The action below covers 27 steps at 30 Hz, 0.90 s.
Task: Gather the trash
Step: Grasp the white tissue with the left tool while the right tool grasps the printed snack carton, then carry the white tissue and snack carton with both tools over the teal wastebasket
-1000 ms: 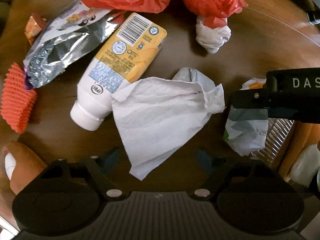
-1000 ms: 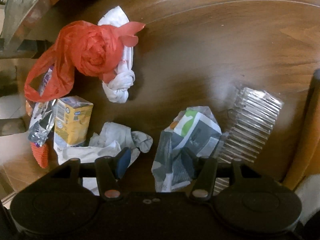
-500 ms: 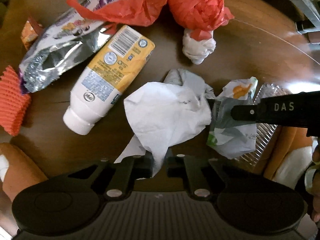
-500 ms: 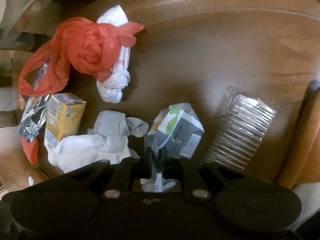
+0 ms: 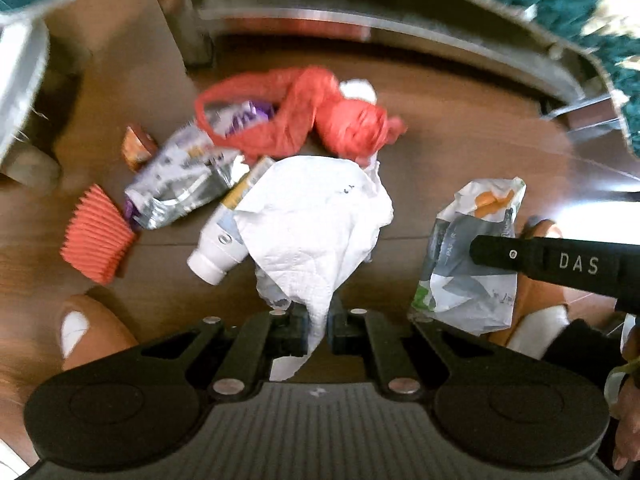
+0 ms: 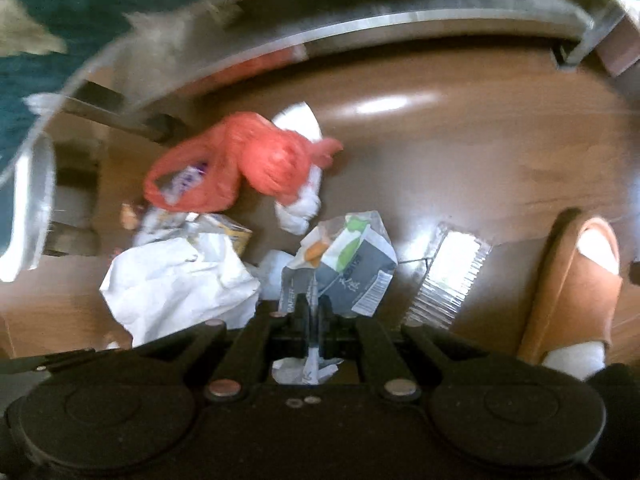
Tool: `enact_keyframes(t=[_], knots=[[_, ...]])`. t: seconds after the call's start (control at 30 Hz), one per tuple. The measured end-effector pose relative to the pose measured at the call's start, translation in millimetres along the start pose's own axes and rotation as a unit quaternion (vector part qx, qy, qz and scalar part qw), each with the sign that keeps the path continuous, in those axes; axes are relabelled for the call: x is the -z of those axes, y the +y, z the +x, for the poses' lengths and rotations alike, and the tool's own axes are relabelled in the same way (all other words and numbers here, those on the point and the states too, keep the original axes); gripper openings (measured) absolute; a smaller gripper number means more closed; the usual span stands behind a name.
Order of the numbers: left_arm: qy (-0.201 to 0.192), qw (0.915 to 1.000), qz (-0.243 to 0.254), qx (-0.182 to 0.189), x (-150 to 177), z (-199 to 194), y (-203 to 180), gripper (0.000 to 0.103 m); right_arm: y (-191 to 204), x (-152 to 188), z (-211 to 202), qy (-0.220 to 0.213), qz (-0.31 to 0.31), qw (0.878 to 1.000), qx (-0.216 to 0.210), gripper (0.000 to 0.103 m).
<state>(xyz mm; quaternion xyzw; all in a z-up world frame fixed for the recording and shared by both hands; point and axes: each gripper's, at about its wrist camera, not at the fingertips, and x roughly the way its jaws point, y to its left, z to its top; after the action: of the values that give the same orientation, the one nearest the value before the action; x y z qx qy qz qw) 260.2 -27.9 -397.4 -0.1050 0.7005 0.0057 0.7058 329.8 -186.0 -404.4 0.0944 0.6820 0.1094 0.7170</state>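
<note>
The left gripper (image 5: 318, 326) pinches the white tissue (image 5: 316, 216) by a corner, so it dangles clear of the floor litter. To its right, the right gripper (image 6: 314, 316) clamps the crumpled paper wrapper (image 6: 340, 264), ready for carrying off.

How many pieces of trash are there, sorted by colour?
Red or orange: 3, red plastic bag, orange pleated liner, small orange wrapper
White: 3, paper towel, knotted white bag, bottle
Silver or clear: 2, foil pouch, clear ridged tray
Grey printed: 1, paper packet
Total: 9

Dim, motion-blurred, glare on floor (image 6: 384, 106)
</note>
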Motion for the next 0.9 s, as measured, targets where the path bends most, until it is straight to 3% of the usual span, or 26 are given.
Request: enact_keyframes(t=[0.53,0.8,0.9], knots=[[-0.132,0.9901,-0.037,0.030,63,-154,10,0.008,55,68,-153,-0.123,-0.091,0.987,-0.040,0.003],[-0.216,0.9742,-0.035,0.054,84,-233,23,0.008,94,96,-221,-0.185,-0.154,0.969,-0.062,0.003],[-0.247,0.9673,-0.029,0.047,86,-261,31,0.008,116,100,-247,-0.211,-0.188,0.957,-0.066,0.003]])
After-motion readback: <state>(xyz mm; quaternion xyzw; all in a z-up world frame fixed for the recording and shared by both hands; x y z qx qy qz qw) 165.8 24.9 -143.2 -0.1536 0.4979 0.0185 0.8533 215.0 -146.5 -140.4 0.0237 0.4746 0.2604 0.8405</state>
